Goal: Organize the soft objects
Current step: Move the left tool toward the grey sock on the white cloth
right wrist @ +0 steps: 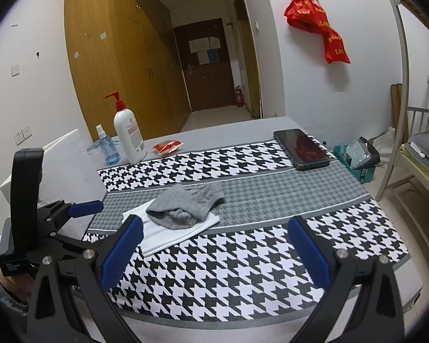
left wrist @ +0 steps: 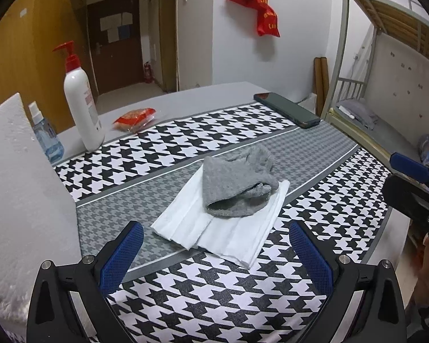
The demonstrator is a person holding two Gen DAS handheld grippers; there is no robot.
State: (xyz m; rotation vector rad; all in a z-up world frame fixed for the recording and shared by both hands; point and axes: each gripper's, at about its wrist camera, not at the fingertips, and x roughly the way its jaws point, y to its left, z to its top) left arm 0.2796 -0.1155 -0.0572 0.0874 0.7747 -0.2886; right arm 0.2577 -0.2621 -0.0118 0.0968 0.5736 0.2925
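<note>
A crumpled grey knit cloth [left wrist: 237, 183] [right wrist: 186, 203] lies on top of a folded white cloth [left wrist: 223, 228] [right wrist: 171, 234] in the middle of the houndstooth table cover [left wrist: 214, 300] [right wrist: 243, 263]. My left gripper [left wrist: 216, 243] stands open just short of the white cloth's near edge, nothing between its blue pads. My right gripper [right wrist: 216, 240] is open too, further back and to the right of the pile. The left gripper also shows in the right wrist view at the far left, and the right gripper at the left wrist view's right edge.
A white pump bottle [left wrist: 81, 105] [right wrist: 128, 137], a small blue spray bottle [left wrist: 45, 134] [right wrist: 107, 145] and a red packet [left wrist: 134, 118] [right wrist: 167, 146] stand at the back left. A dark phone [left wrist: 287, 110] [right wrist: 301, 148] lies back right. White foam block [left wrist: 23, 194] on the left; bunk bed on the right.
</note>
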